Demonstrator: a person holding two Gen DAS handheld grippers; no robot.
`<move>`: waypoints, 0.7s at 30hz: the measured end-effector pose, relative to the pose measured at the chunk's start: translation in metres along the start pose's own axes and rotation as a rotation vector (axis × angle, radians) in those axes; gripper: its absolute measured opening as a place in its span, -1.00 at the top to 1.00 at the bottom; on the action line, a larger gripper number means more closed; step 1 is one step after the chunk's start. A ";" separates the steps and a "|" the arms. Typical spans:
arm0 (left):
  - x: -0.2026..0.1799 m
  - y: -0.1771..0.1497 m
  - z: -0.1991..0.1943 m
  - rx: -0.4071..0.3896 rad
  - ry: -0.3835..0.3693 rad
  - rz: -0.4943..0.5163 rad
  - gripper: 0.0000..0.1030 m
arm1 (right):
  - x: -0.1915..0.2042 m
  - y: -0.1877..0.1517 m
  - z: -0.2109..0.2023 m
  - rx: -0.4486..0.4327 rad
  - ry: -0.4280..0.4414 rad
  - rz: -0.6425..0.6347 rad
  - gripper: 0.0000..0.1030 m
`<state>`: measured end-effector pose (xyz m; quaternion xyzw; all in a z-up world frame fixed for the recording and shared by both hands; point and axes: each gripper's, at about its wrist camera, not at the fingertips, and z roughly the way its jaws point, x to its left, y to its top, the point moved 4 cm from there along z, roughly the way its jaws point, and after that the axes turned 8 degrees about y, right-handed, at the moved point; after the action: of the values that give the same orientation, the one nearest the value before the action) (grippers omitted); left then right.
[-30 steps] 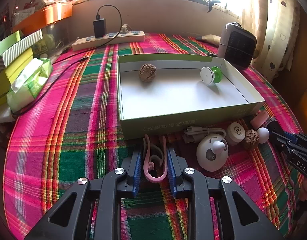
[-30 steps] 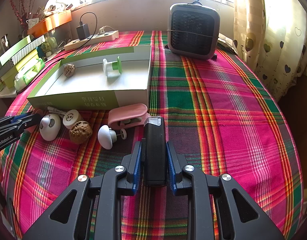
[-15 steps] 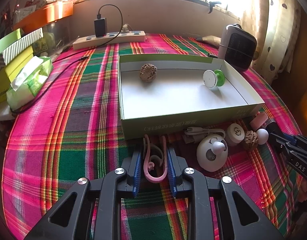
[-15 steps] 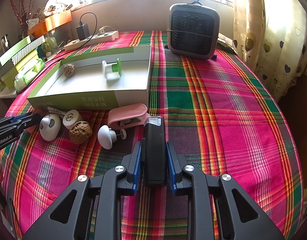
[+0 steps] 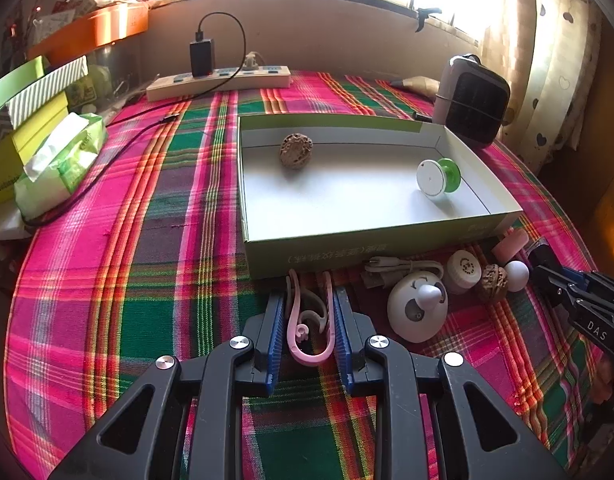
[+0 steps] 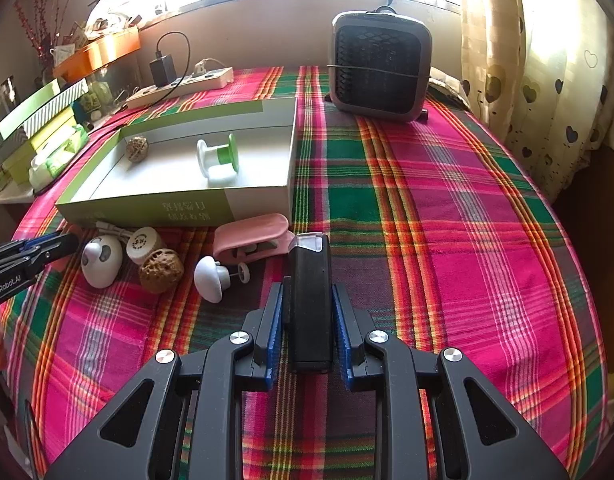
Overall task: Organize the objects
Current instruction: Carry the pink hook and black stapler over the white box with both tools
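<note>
Woven plaid cloth (image 6: 447, 208), matt card box (image 5: 347, 248), rough walnut (image 6: 161, 270), glossy plastic egg (image 5: 415, 312)

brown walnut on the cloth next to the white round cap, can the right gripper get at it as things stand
Probably not yet. The right gripper is shut on a black rectangular device, so its jaws are occupied. The brown walnut itself lies uncovered on the plaid tablecloth, with a white mushroom-shaped knob between.

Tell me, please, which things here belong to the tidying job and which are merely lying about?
Job:
green box
pink clip in left hand-held gripper
black device in right hand-held gripper
walnut
white egg-shaped gadget
pink holder

Lying about:
heater
power strip
tissue pack
</note>
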<state>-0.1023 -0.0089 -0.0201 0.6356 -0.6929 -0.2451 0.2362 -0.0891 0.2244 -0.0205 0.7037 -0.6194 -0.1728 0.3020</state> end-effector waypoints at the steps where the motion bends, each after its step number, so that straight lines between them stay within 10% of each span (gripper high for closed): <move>1: 0.001 0.000 -0.001 -0.002 -0.002 -0.003 0.59 | 0.000 0.000 -0.001 -0.002 -0.001 0.000 0.53; 21: -0.001 0.017 -0.024 -0.057 -0.034 -0.010 0.59 | 0.000 0.017 -0.020 -0.052 0.005 -0.008 0.52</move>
<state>-0.0997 -0.0082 0.0091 0.6280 -0.6863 -0.2767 0.2410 -0.0894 0.2282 0.0058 0.6985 -0.6112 -0.1884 0.3209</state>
